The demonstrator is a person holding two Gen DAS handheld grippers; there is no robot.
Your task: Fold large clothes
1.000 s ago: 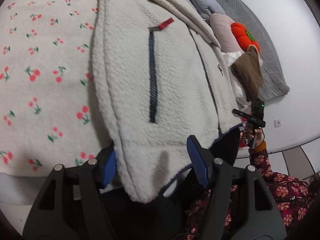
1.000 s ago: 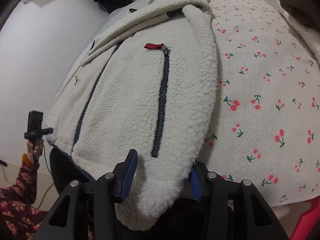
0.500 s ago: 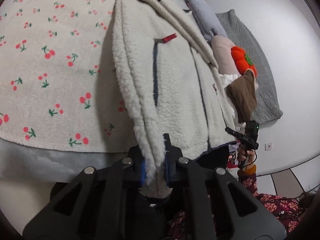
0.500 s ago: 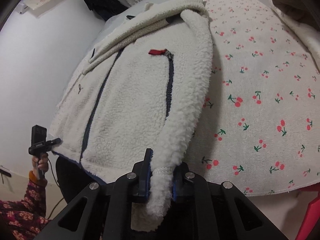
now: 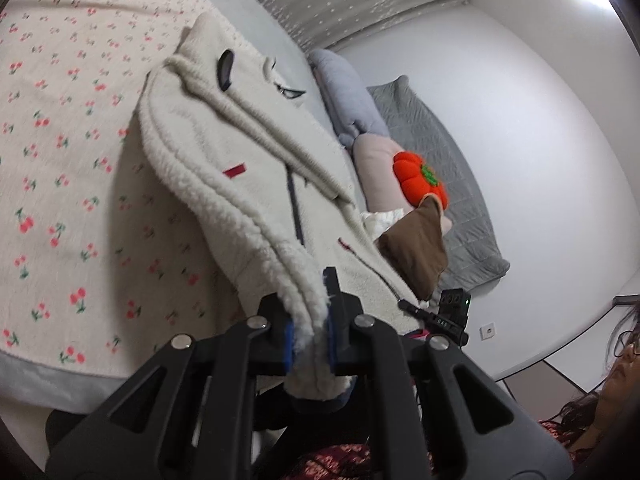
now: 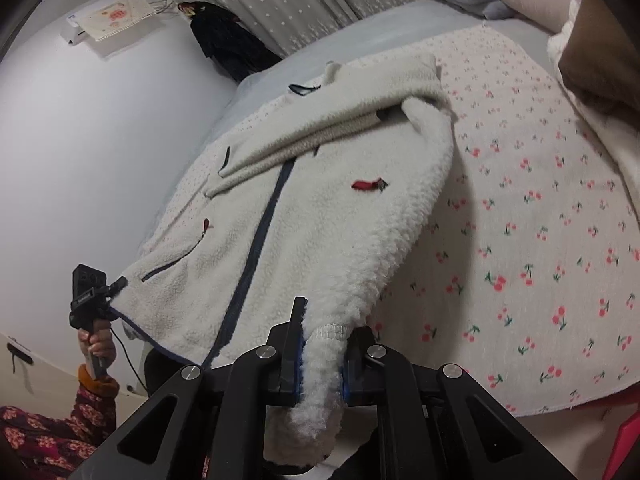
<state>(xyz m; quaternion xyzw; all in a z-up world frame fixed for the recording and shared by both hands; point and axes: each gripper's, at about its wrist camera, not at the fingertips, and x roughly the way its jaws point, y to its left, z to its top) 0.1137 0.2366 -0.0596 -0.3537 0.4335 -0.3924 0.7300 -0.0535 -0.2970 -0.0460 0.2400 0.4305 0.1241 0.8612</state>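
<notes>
Fleece jacket point(image 5: 256, 184) on cherry-print bedspread point(image 5: 60, 168); left gripper point(image 5: 310, 332), right gripper point(image 6: 320, 364) each clamp hem; white walls.

Soft, even indoor light; strong fisheye bending in both views.

A blown-out glare sits on the wall point(image 5: 540, 92) at the upper right corner. The cherry-print blanket point(image 5: 60, 184) smears with motion blur left of the fleece jacket point(image 5: 248, 168), whose underside casts a soft shadow. Frame corners vignette black.
</notes>
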